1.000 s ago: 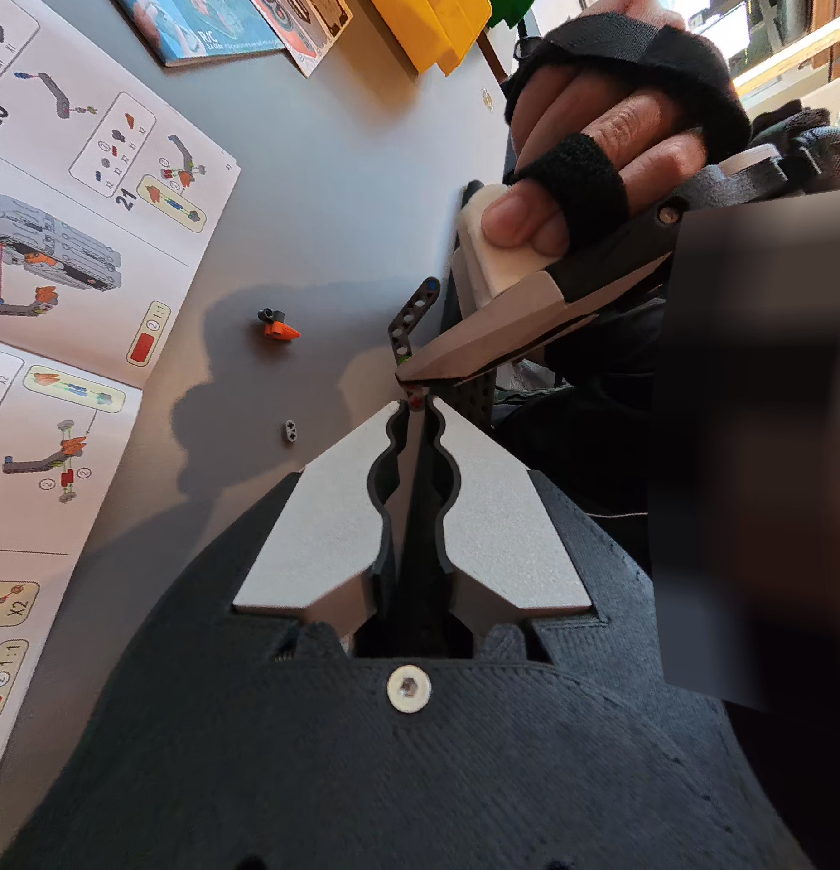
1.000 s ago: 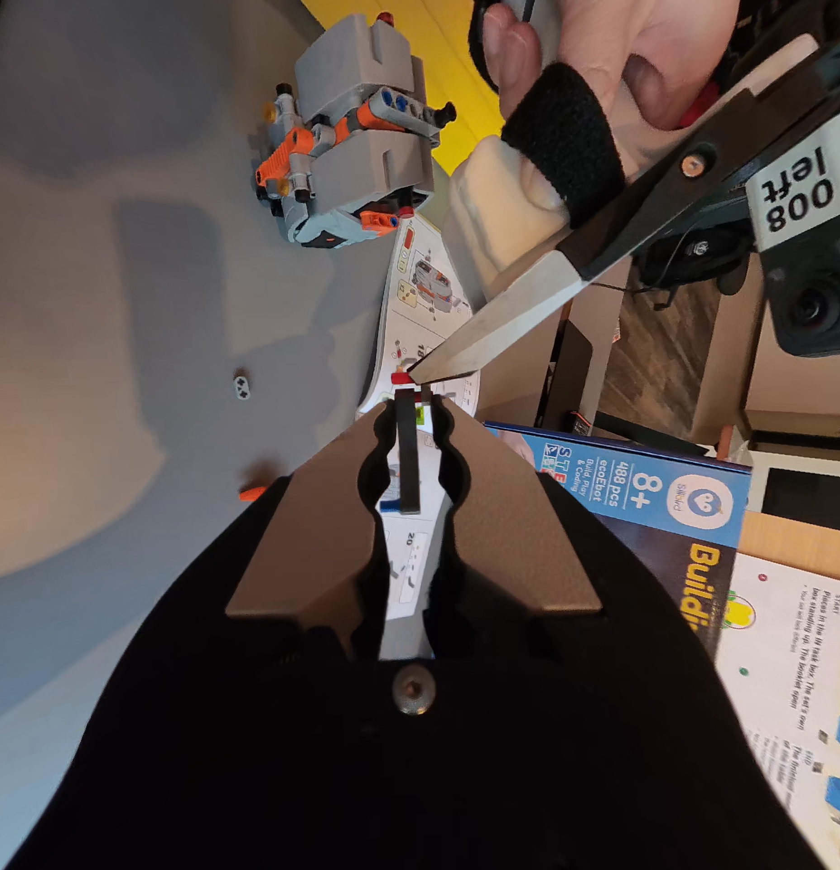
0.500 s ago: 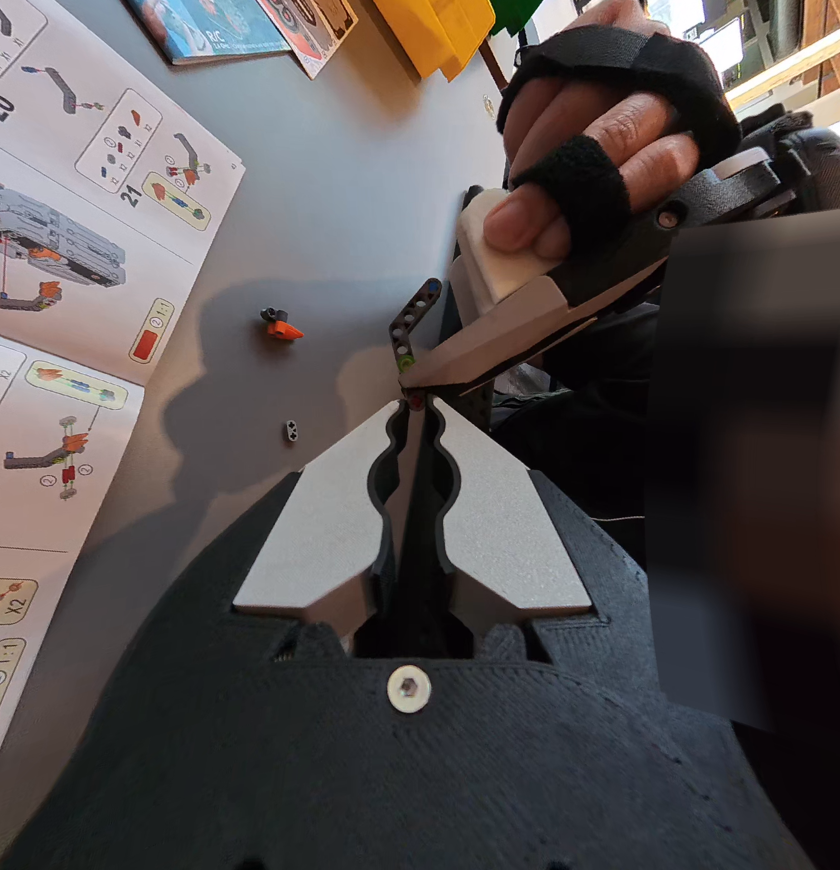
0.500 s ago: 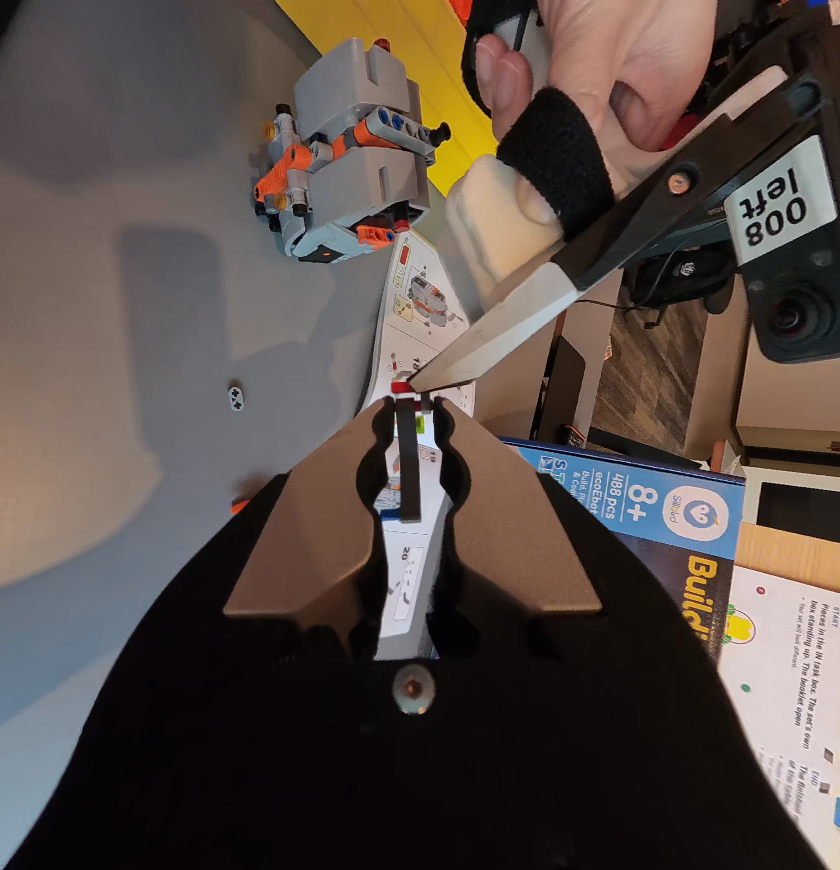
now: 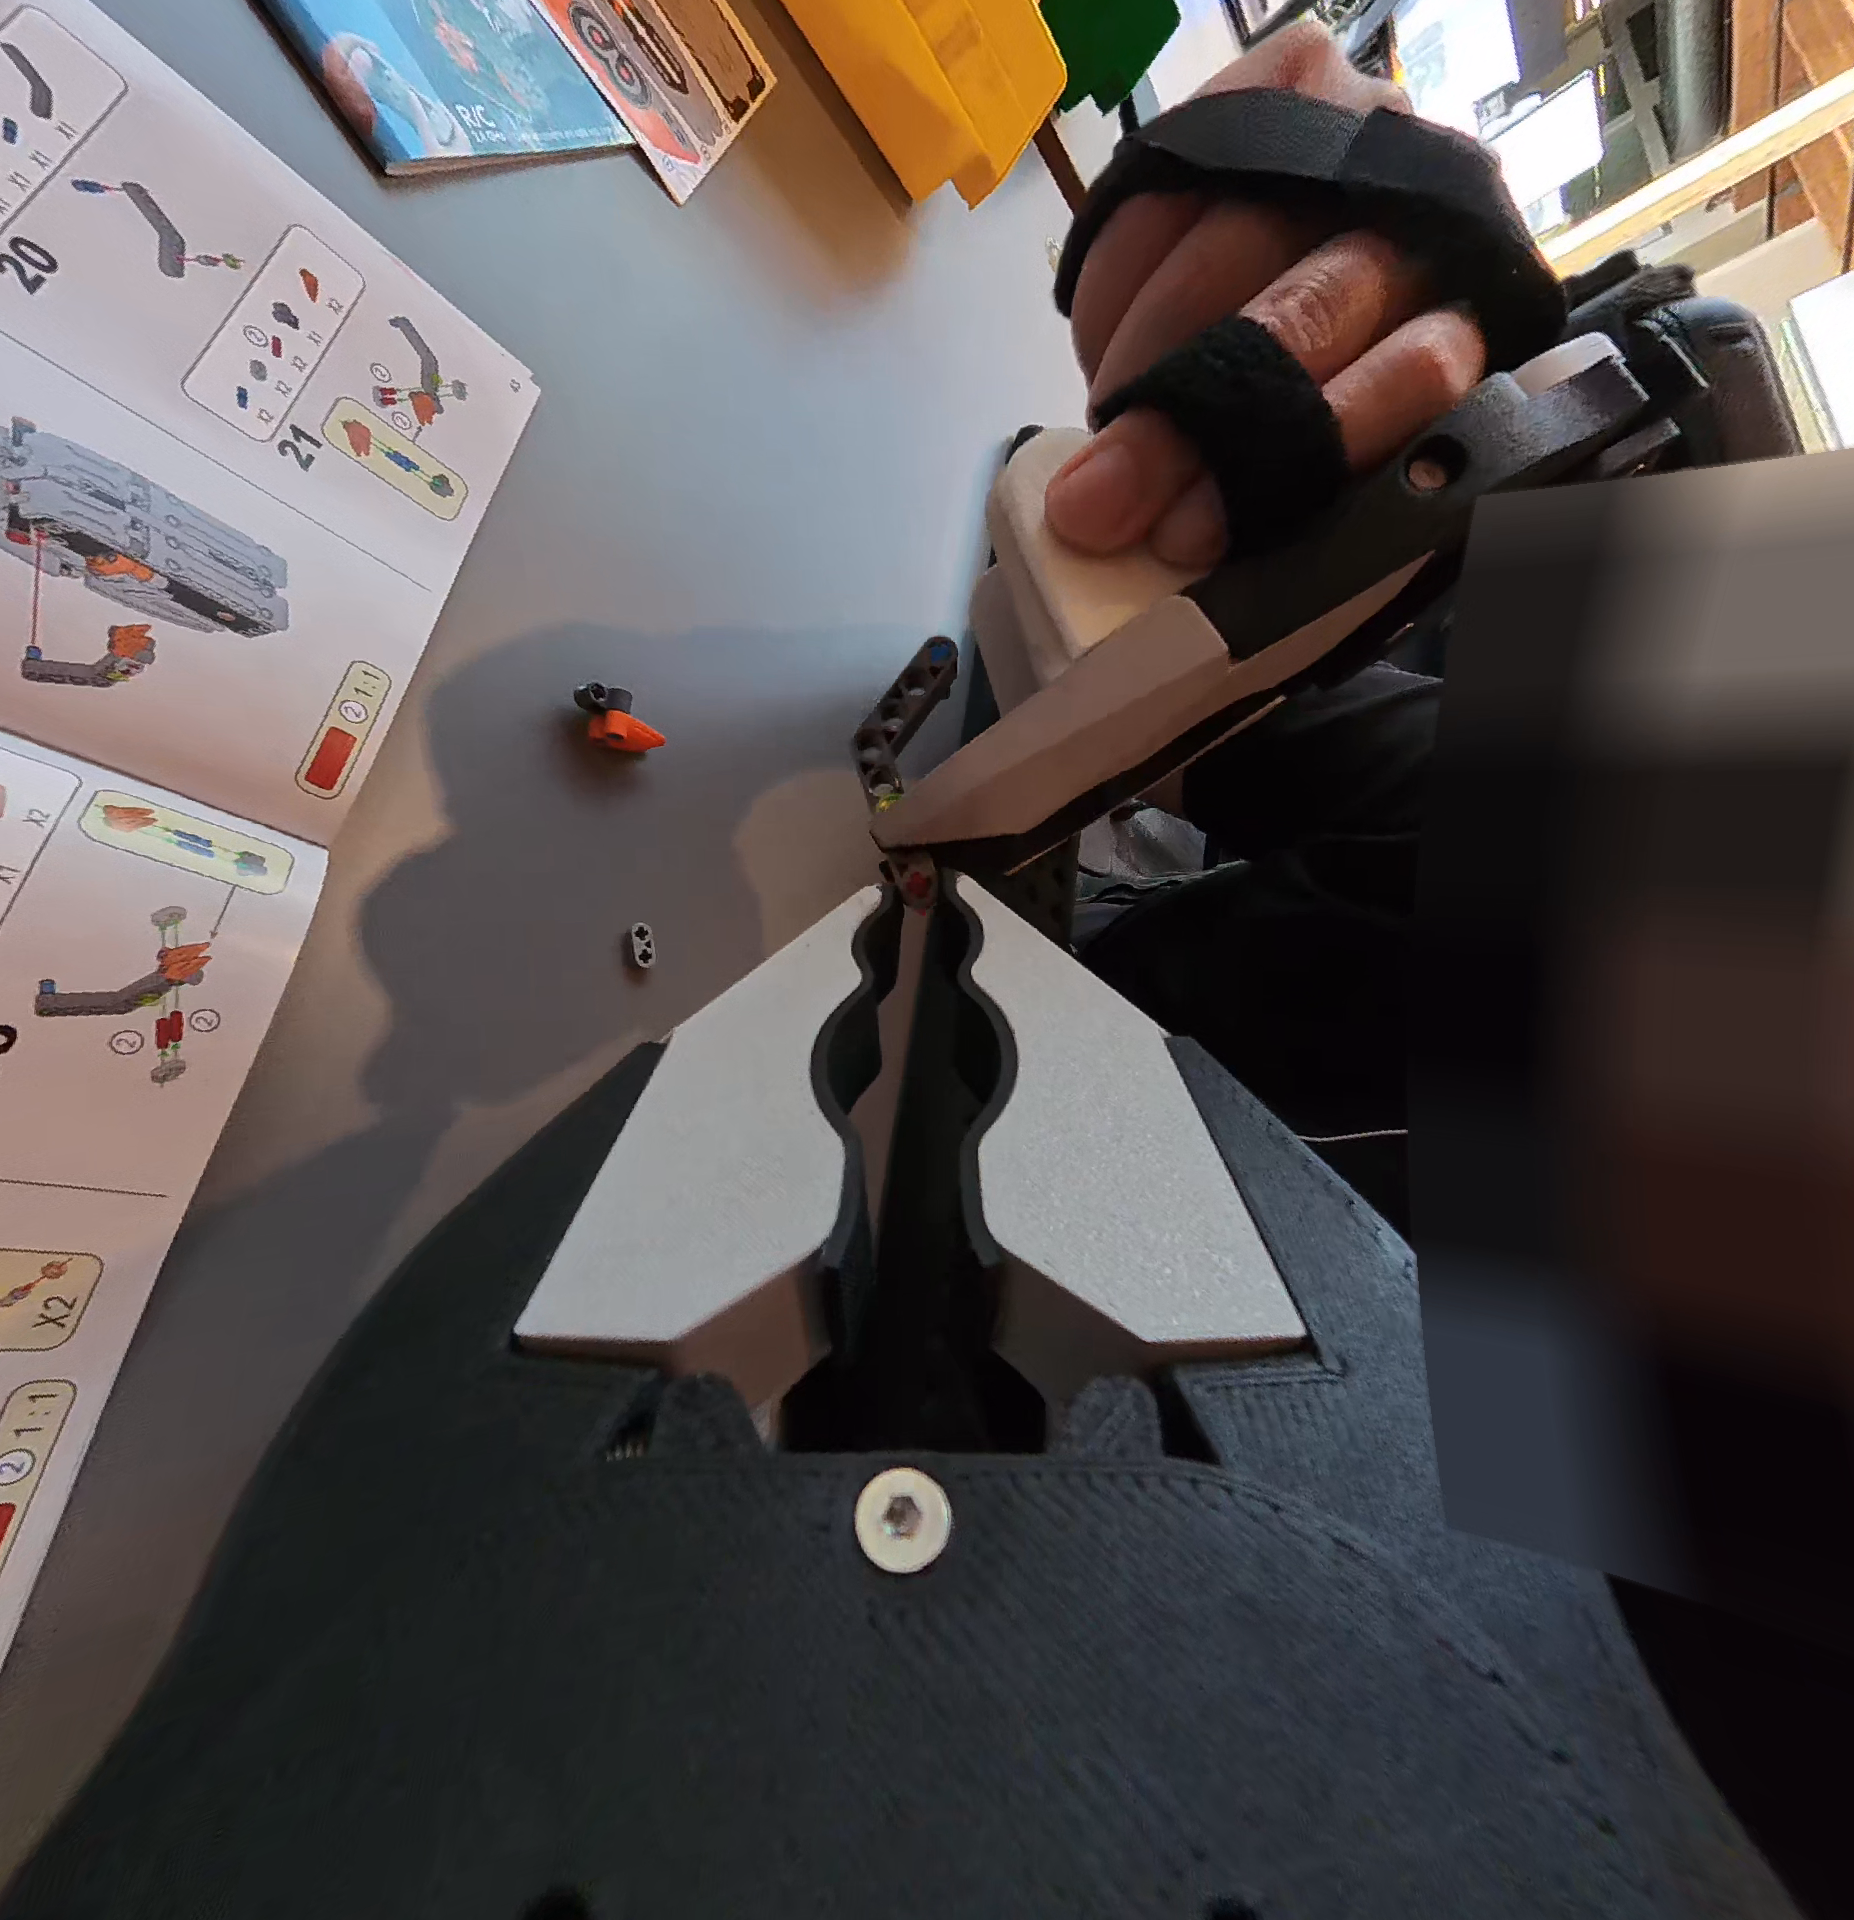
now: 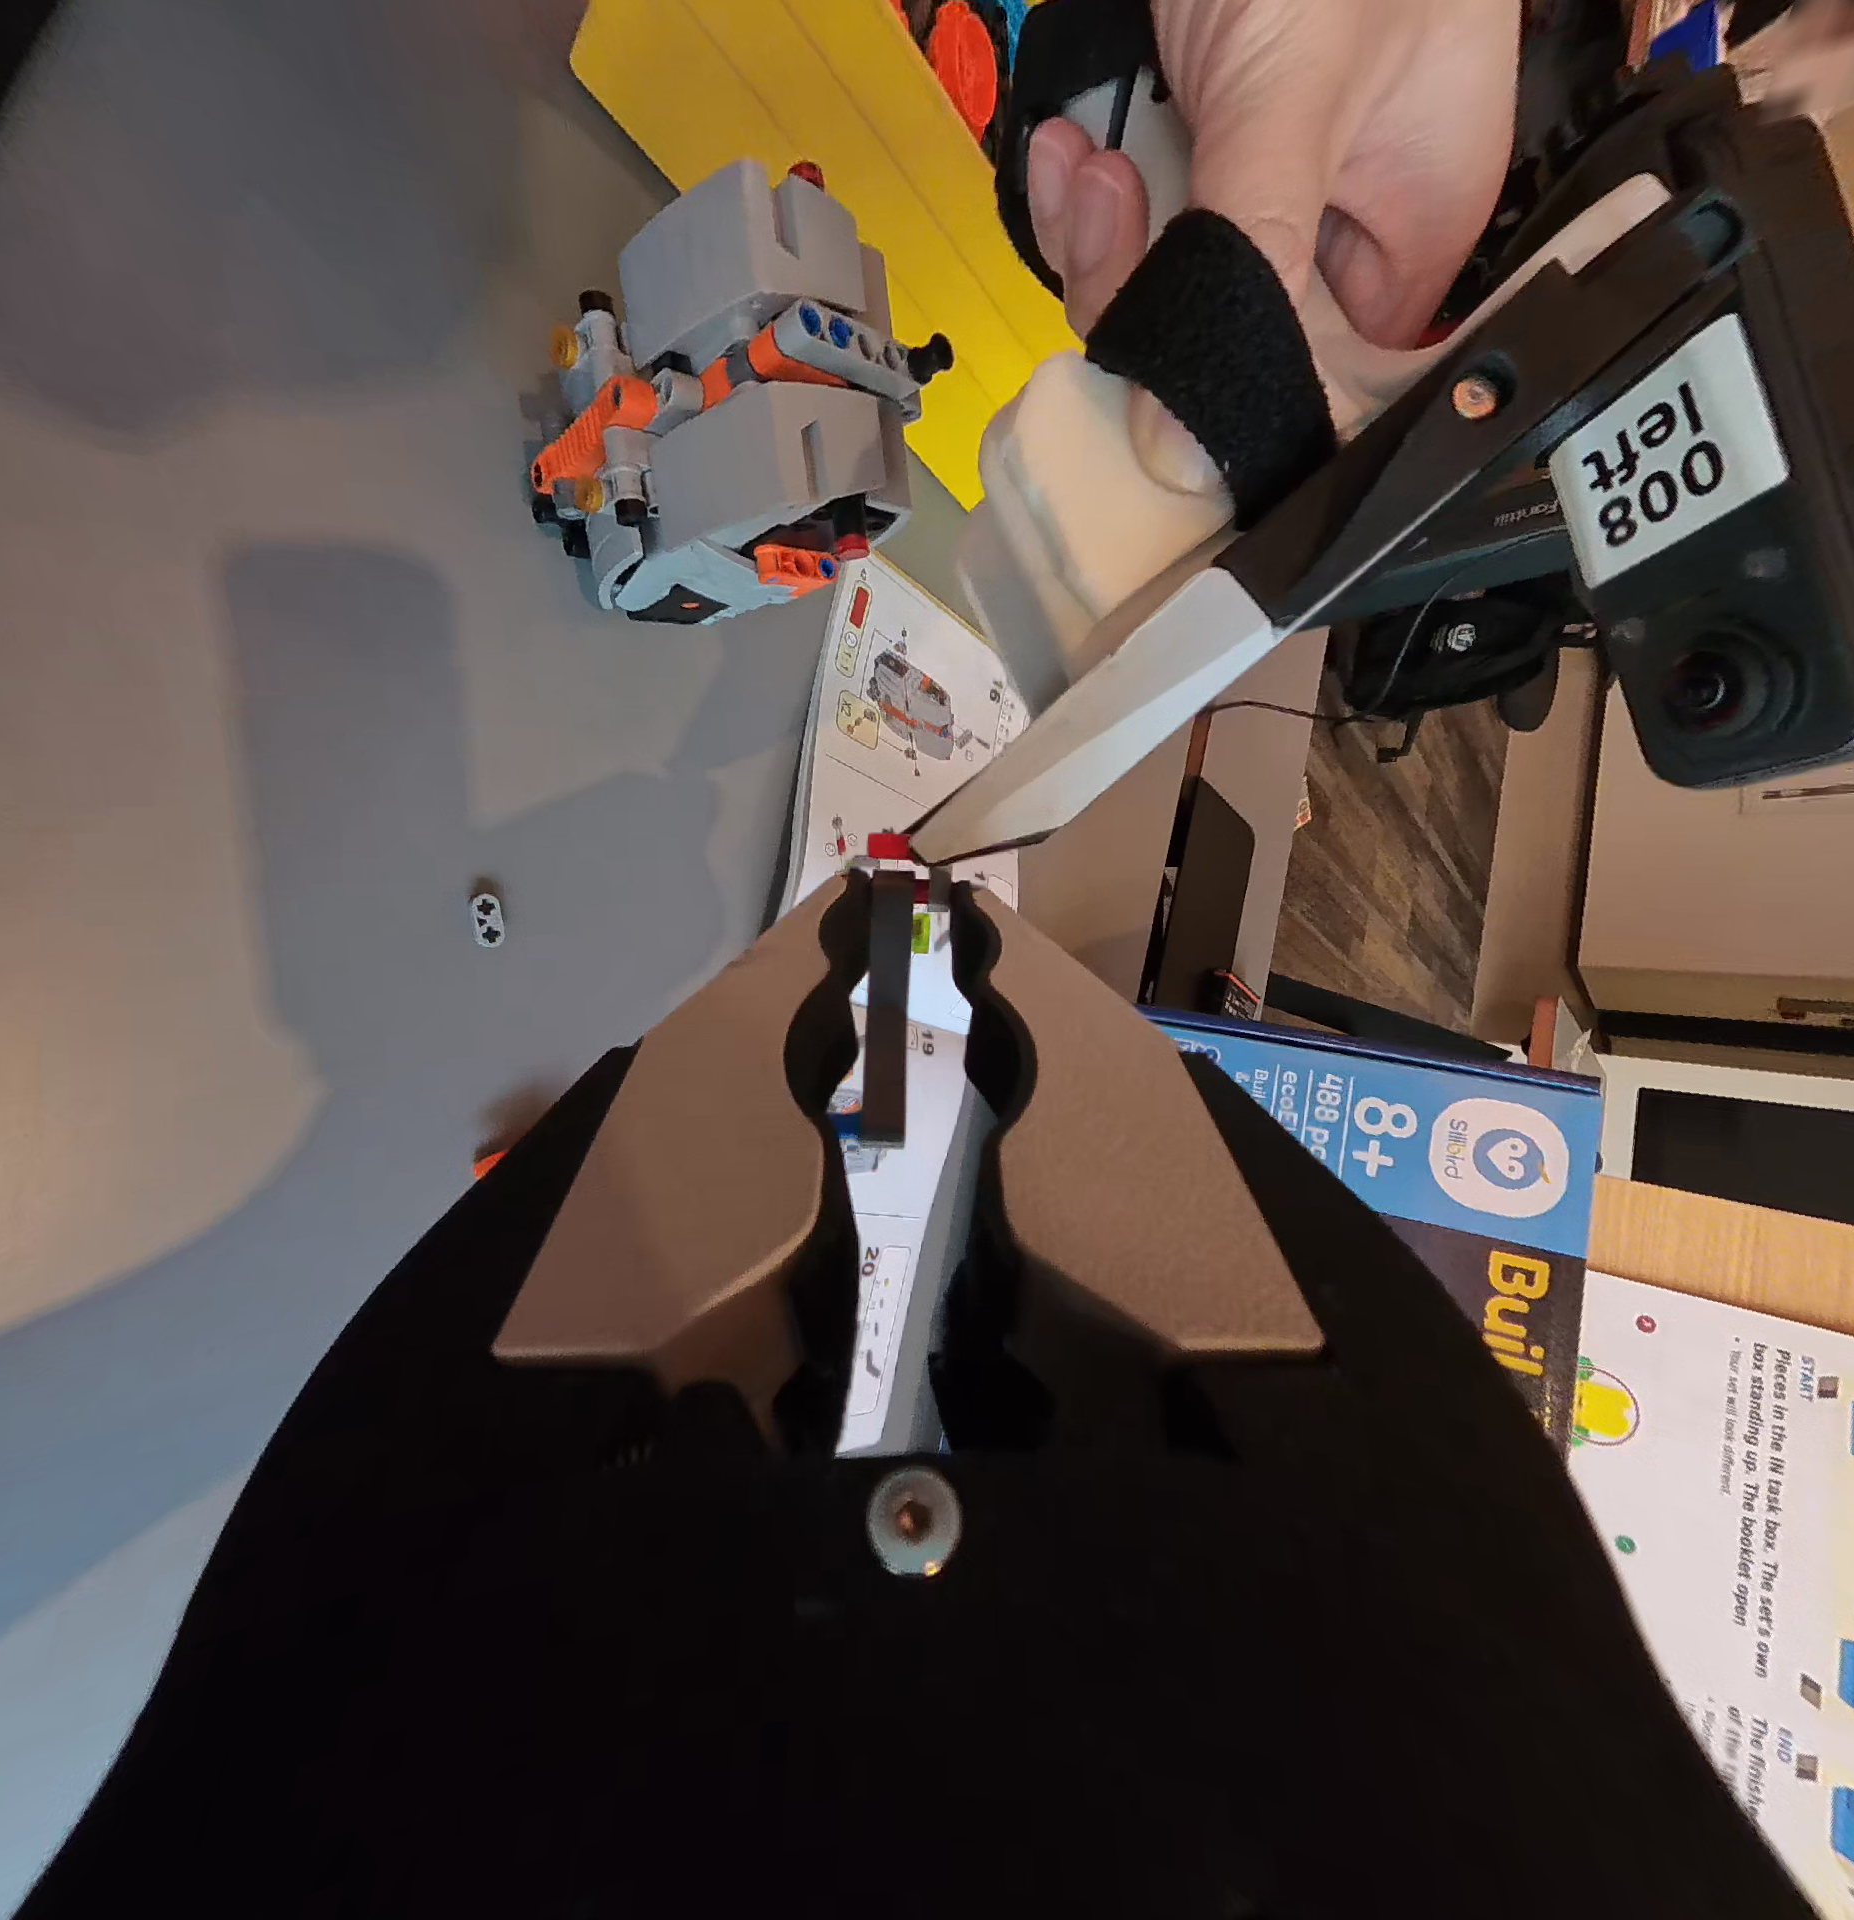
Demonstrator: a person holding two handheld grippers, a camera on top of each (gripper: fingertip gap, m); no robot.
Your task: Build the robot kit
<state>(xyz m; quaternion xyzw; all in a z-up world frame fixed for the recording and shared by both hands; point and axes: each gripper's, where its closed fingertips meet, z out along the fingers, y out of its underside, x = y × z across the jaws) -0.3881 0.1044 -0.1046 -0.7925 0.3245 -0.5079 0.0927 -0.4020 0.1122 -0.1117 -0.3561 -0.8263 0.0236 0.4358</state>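
My left gripper (image 5: 918, 896) is shut on a small red piece (image 5: 918, 886) at its tips. My right gripper (image 6: 902, 883) is shut on a black bent beam with holes (image 6: 887, 1029), seen edge on between its fingers. The two grippers meet tip to tip above the grey table (image 5: 757, 436). The red piece (image 6: 887, 845) sits against the top end of the beam. In the left wrist view the right gripper (image 5: 887, 831) comes in from the upper right, with the beam (image 5: 907, 707) sticking up past its tips. In the right wrist view the left gripper (image 6: 923, 847) comes in from the upper right.
On the table lie an open instruction booklet (image 5: 175, 520), an orange piece with a black connector (image 5: 616, 722) and a small grey connector (image 5: 641, 943). A grey and orange model (image 6: 736, 416) stands by a yellow tray (image 6: 798, 135). A blue box (image 6: 1422, 1143) lies at the right. My two grippers' fingertips are within a few centimetres of each other.
Both grippers stay tip to tip with the same holds. They have shifted slightly, so the table and model sit a little differently in view.
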